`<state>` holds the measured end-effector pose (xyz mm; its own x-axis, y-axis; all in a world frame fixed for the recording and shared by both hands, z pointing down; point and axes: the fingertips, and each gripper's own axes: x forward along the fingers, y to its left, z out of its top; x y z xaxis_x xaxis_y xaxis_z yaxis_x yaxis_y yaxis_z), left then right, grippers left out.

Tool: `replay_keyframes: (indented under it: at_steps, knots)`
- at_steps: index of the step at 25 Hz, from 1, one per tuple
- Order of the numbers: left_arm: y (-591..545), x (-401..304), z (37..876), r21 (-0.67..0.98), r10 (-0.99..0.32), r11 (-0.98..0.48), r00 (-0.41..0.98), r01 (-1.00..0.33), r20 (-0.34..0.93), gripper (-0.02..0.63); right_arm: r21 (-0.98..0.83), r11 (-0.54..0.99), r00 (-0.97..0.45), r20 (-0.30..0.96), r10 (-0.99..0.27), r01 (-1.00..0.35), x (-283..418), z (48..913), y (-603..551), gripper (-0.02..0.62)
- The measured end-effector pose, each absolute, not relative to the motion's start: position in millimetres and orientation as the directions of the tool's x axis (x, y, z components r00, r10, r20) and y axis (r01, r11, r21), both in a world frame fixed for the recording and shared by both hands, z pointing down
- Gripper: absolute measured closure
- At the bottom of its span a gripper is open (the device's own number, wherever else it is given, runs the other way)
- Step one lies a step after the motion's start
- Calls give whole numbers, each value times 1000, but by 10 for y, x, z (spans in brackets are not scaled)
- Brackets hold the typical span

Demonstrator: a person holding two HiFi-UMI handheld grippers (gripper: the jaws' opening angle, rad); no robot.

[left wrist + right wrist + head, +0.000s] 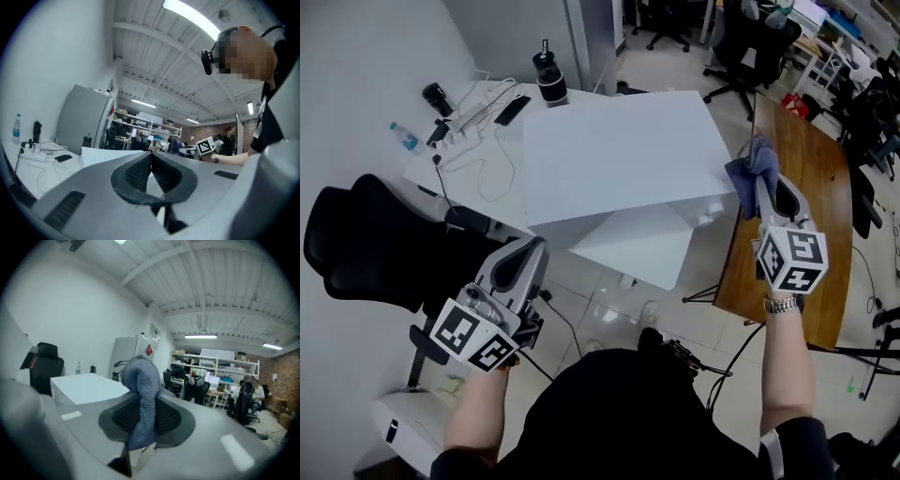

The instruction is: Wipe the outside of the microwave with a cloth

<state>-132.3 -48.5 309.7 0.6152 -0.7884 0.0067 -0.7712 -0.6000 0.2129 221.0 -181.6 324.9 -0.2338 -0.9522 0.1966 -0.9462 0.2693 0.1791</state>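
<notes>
Starting at the left, the left claw (532, 251) hangs low in front of the person, well apart from the microwave (619, 159), with its two sides pressed together and nothing between them, so it plays no part in the wiping now. Behind it, the white tabletop (464, 192) carries cables, a water bottle (405, 137) and, further right, the microwave itself, a plain white box whose top faces up toward the head view. At the right edge of that top sits the grey-blue cloth (752, 164), bunched up and clamped in the right claw (759, 185), with a fold standing out past the tips. Whether the cloth presses on the surface or only hovers just beside the edge cannot be told. No streaks or damp patches show what has been covered, so the job looks to be at or near a stroke on the top's right side, with the front and the side walls apparently still to do
</notes>
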Motion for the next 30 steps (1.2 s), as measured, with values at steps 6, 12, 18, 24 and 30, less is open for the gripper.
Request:
replay_keyframes:
  at_steps: [6,12,18,24,30]
  knots:
    - [-180,-1826,3123,228,-811,-571,585,-789,-5,601,193,415,-389,158,-908,-889,1016,3146,-1272,515]
    - [127,-2166,3190,231,-832,-540,554,-809,-6,601,215,573,-539,199,-819,-791,-135,3572,-831,515]
    - [371,-2437,3189,227,-853,-508,522,-831,2,601,230,678,-637,232,-735,-698,-1013,3982,-499,515]
    - [530,-2628,3224,216,-867,-482,498,-849,18,601,304,725,-664,292,-688,-618,-1571,4524,-392,515]
    - [604,-2752,3242,203,-871,-472,489,-858,40,601,349,737,-645,357,-675,-579,-1902,4949,-542,515]
